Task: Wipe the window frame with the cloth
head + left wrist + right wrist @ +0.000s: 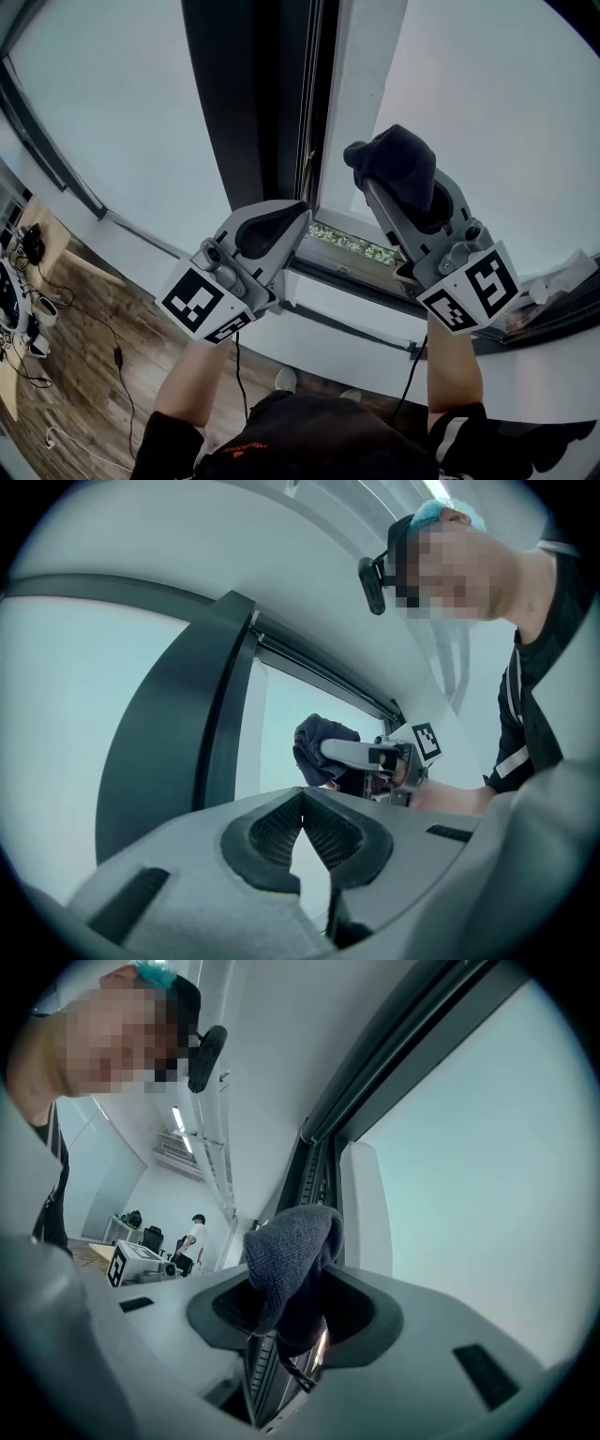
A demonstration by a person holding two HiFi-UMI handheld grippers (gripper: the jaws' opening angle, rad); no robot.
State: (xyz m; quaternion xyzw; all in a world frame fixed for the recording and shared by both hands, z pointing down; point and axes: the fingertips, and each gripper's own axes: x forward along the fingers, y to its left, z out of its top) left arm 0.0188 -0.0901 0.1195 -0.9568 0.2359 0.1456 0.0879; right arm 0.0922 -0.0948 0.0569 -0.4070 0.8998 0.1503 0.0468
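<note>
A dark grey cloth (400, 164) is bunched at the tip of my right gripper (377, 180), which is shut on it. It is held up close to the white window frame post (362, 84). In the right gripper view the cloth (291, 1252) hangs out between the jaws, right in front of the white post (364, 1211) and the dark track (307, 1180). My left gripper (296, 219) is lower left, beside the dark mullion (246, 94). Its pads (281, 832) meet with nothing between them. The left gripper view shows the cloth (319, 744) on the right gripper.
Bright glass panes lie on both sides of the frame. The white sill (375, 323) runs below, with papers and clutter (558, 286) at its right end. Cables (112, 356) trail over the wooden floor. A person (193, 1239) stands far back in the room.
</note>
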